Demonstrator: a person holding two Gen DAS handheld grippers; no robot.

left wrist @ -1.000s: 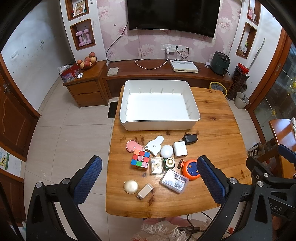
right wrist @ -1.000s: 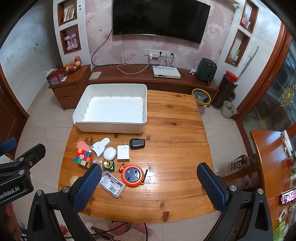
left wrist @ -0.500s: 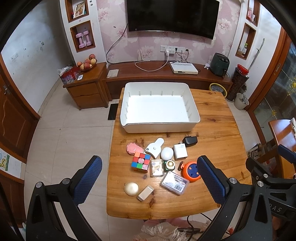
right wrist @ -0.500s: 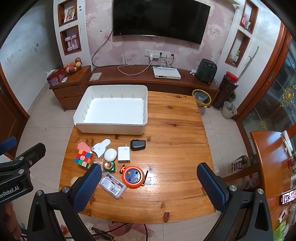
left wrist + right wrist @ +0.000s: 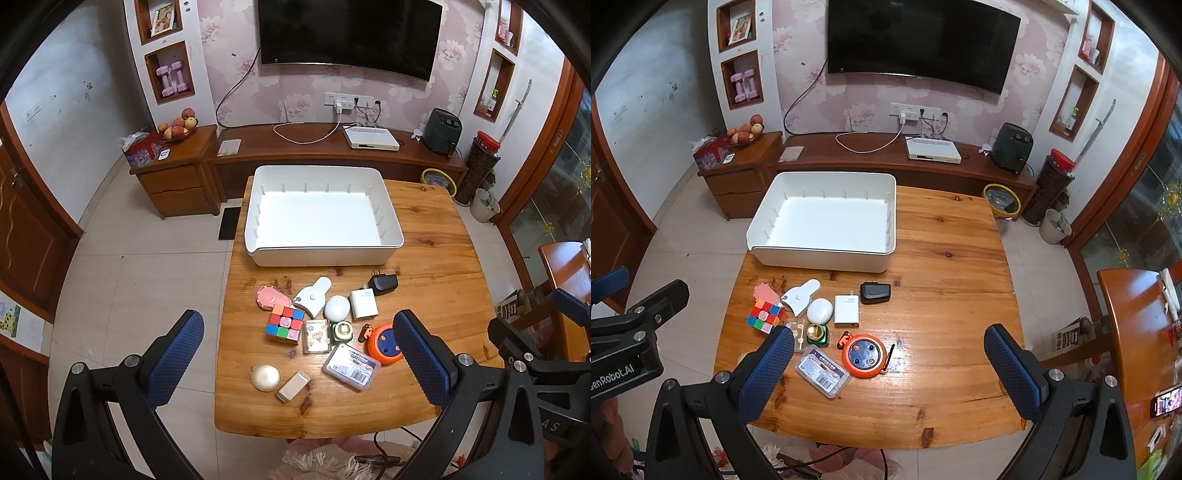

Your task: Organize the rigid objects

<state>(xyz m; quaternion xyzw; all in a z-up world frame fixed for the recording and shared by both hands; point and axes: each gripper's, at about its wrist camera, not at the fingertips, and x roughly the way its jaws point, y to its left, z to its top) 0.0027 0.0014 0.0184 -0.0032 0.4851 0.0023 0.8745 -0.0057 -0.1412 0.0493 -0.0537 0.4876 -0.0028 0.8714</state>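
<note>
Both grippers are held high above the wooden table (image 5: 424, 236), and nothing is gripped. The left gripper (image 5: 299, 354) is seen with its blue-padded fingers (image 5: 177, 354) spread wide; between and just ahead of them lies the cluster of small objects. The puzzle cube (image 5: 285, 324) sits roughly midway between the fingers, with a clear card case (image 5: 316, 336) and a green jar with a gold lid (image 5: 341, 331) just beside it toward the right finger. The orange round reel (image 5: 382, 341) is partly hidden behind the right fingertip, and a clear flat box with a barcode label (image 5: 351, 366) lies touching or just beside it. Nearer the fingers' base, a gold dome (image 5: 266, 376) and a small silver block (image 5: 293, 386) are found close together. Farther ahead are a white egg-shaped case (image 5: 337, 308), a white charger (image 5: 364, 304) and a black adapter (image 5: 384, 283). Beyond them all stands the white bin (image 5: 325, 254), with nothing in it. The right gripper (image 5: 890, 365) is likewise spread wide, with the same cluster lying toward its left finger (image 5: 768, 369) and bare tabletop before its right finger.
</note>
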